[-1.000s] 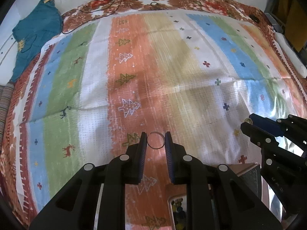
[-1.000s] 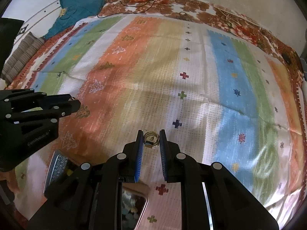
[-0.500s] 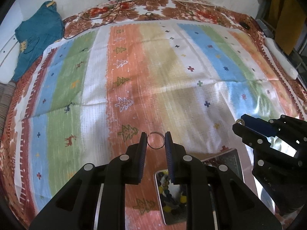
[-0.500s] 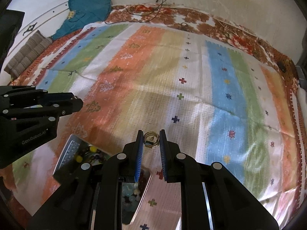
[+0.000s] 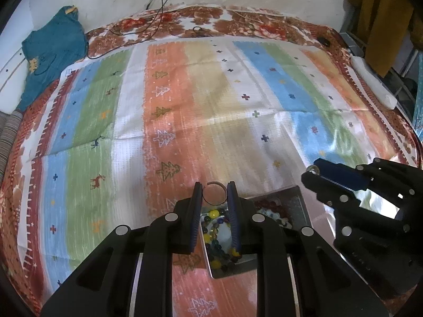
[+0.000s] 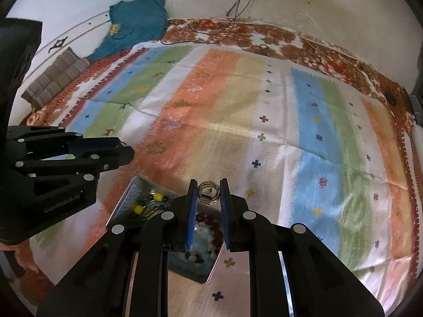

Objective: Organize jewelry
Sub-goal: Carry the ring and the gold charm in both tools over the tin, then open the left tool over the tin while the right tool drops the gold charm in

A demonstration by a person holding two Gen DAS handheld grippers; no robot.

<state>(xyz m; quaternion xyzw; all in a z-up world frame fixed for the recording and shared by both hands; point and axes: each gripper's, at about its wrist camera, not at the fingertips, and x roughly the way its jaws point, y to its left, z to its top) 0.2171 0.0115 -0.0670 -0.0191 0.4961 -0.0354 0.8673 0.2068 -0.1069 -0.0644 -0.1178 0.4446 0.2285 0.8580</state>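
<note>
My left gripper [image 5: 214, 192] is shut on a thin silver ring [image 5: 215, 192], held above a metal tray [image 5: 296, 198] of coloured beads. My right gripper [image 6: 208, 191] is shut on a gold coiled ring [image 6: 208, 190], held over the same tray [image 6: 127, 198]. In the left wrist view the right gripper [image 5: 313, 170] shows at the right with the gold ring at its tip. In the right wrist view the left gripper [image 6: 124, 150] shows at the left. Both hang over a striped cloth [image 5: 185, 105].
A teal garment [image 5: 50, 50] lies at the far left corner. Black cables [image 5: 148, 15] run over the cloth's far edge by the wall. A folded striped cloth [image 6: 55, 76] lies at the left. A white bar [image 5: 372, 82] lies at the right edge.
Both grippers have pulled back and tilted down, so the bead tray has come into full view below them. Each still holds its ring.
</note>
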